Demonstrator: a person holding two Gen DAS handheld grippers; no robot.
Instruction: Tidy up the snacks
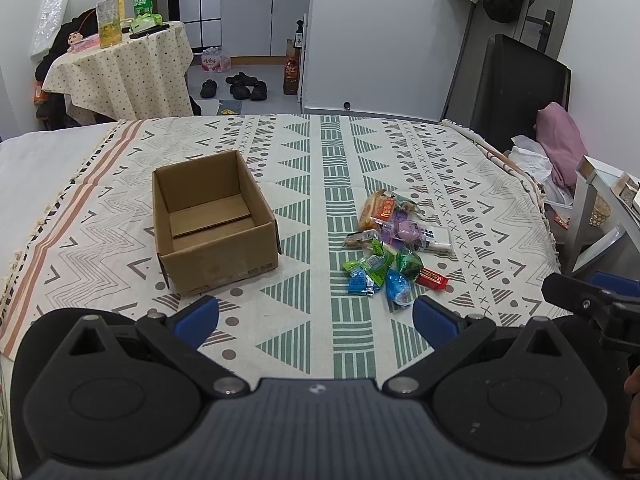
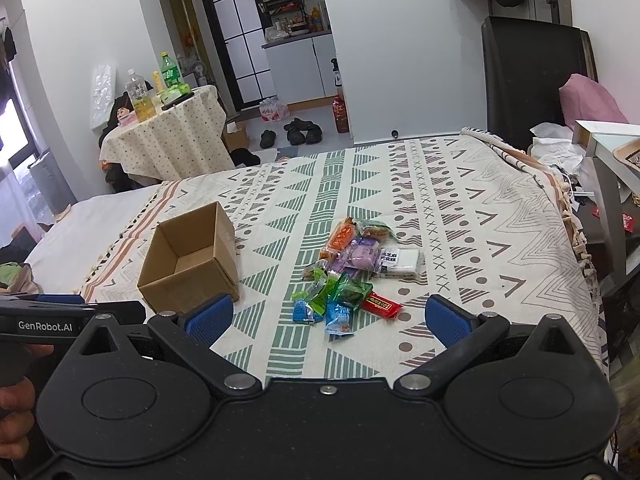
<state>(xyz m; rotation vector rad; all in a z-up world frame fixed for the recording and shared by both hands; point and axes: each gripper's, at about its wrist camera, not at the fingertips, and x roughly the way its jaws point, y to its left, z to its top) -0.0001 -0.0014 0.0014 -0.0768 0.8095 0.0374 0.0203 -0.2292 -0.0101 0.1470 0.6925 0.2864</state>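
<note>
Starting on the far left, you've got a small round desk (image 1: 120, 76) with a dotted cloth, well back from the bed, with a couple of bottles (image 1: 109, 16) on top. Next, on the bed's patterned blanket (image 1: 320, 168), there's the open cardboard box (image 1: 214, 224), sitting upright, and it looks empty inside apart from its own folded flaps.

Your left claw (image 1: 316, 320) is hovering over the near edge of the blanket with both blue pads spread wide, nothing between them. It's angled down at the stretch between box and snacks.

To the right of the box, well apart from it, is the pile of snacks (image 1: 394, 240): an orange packet at the back, a purple one and a white one in the middle, green and blue wrappers in front, and a red bar (image 1: 433, 278) at the front right edge. They all overlap in one heap.

Your right claw (image 2: 334, 322) is spread wide too, holding nothing, hanging just short of that pile.
</note>
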